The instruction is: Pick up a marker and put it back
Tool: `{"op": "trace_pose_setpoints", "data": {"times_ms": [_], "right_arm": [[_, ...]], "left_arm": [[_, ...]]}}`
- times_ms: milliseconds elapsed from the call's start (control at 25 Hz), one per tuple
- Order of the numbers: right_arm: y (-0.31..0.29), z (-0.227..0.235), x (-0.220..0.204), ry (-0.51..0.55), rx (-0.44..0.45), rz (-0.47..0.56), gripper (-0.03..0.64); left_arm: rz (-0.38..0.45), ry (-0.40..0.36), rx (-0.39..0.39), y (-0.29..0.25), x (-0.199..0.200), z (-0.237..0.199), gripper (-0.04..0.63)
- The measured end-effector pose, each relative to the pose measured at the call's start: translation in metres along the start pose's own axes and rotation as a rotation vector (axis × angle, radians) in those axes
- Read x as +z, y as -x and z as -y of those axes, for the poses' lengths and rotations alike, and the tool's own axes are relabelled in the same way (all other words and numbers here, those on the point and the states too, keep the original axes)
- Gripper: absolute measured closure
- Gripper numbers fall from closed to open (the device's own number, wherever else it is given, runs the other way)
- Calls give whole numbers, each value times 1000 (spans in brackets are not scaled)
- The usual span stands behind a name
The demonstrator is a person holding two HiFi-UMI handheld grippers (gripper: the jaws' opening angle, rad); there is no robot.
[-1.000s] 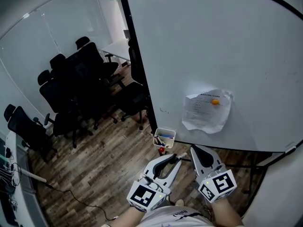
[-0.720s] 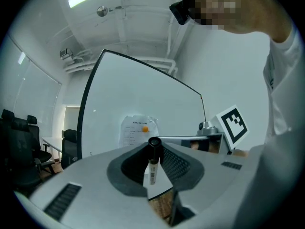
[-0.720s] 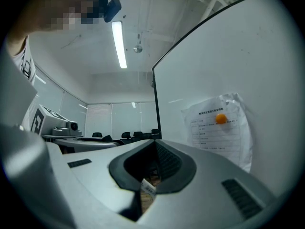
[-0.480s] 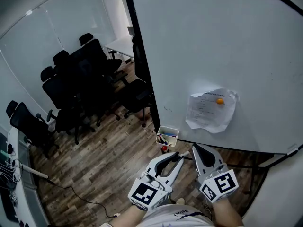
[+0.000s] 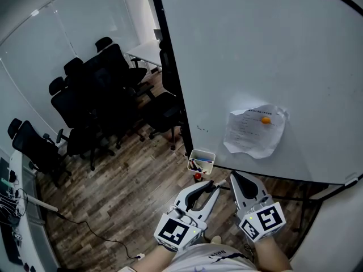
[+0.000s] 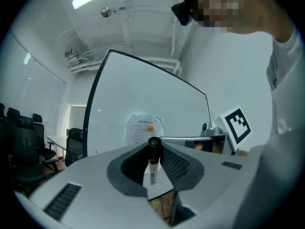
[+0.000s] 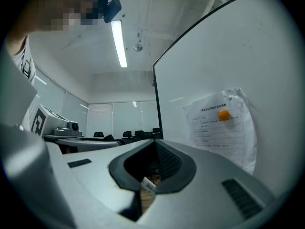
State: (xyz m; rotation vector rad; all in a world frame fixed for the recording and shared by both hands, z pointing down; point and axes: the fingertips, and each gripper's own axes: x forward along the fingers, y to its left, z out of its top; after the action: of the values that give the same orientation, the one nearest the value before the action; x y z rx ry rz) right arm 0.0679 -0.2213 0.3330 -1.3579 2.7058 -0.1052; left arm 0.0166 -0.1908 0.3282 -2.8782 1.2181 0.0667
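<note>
My left gripper (image 5: 211, 188) is shut on a marker (image 6: 152, 168) with a white body and a black cap. The marker stands upright between the jaws in the left gripper view, and its tip (image 5: 218, 186) pokes out past them in the head view. My right gripper (image 5: 235, 178) is beside it on the right, with its jaws together and nothing held (image 7: 155, 144). Both point level towards the whiteboard (image 5: 255, 50). Just ahead of the left gripper, a small white marker tray (image 5: 209, 154) hangs at the board's lower left corner with several markers in it.
A crumpled sheet of paper (image 5: 252, 132) is pinned to the board by an orange magnet (image 5: 265, 119). A small red thing (image 5: 197, 176) sits below the tray. Black office chairs (image 5: 91, 101) and a table stand to the left on the wooden floor. A cable (image 5: 85, 228) lies on the floor.
The board, tray and paper sit slightly further right in the head view. Both grippers keep their places, and the marker stays held in the left one.
</note>
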Motion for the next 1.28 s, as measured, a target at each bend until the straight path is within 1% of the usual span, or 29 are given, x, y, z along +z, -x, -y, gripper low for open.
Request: {"op": "trace_pose_setpoints", "data": {"times_ms": [400,640,800,920,1040,1280], "right_arm": [[-5,-2,-5,-3,2,-14,606],[-14,-4,-12,-8,5,-30,606],[-23,-7,-18,-13,6,-45,606],[-31,-6,-24,-20,0,-58,606],[-40,-3,-32,-27,-9,-69,606],[-62,7,-49,-41,-32,-97,606]], "left_arm": [[-4,0,20,1,-3,-8,514],[-15,0,54,4,-11,-25,514],[-47,10,84,7,-24,-42,514],[-45,-2,100,5,-29,-57,514],[-64,-5,114,-2,-43,-73,514],[-108,-39,116,-21,-76,-104,514]]}}
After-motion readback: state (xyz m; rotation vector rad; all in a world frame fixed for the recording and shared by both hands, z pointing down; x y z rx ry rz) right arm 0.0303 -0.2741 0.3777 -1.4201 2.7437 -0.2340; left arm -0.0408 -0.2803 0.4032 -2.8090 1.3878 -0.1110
